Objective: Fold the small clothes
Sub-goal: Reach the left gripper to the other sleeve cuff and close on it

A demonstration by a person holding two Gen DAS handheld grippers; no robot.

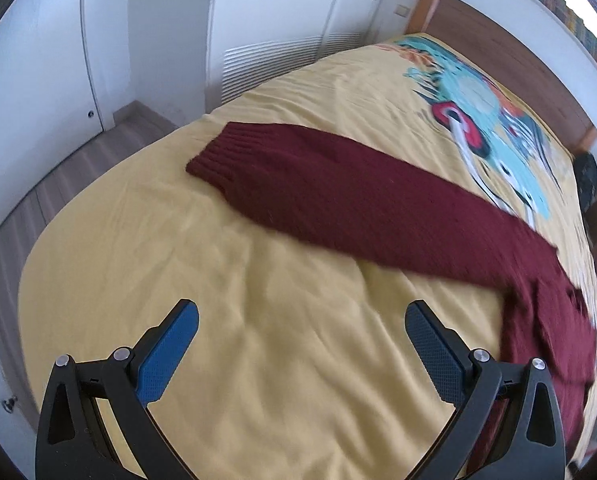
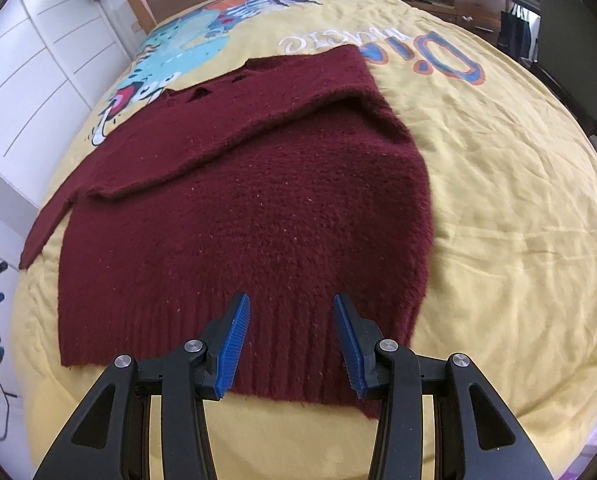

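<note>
Right tool (image 2: 292,340) part open, empty, over ribbed hem of maroon knit sweater (image 2: 258,208); left tool (image 1: 301,346) wide open, empty, beside sleeve. Sweater flat on bed (image 2: 518,208), yellow printed cover, lettering unreadable.

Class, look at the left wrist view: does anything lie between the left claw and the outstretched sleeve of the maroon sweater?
Nothing visible does. The left claw hangs open over bare yellow bedspread, and only that cloth lies between it and the sleeve of the maroon sweater.
</note>
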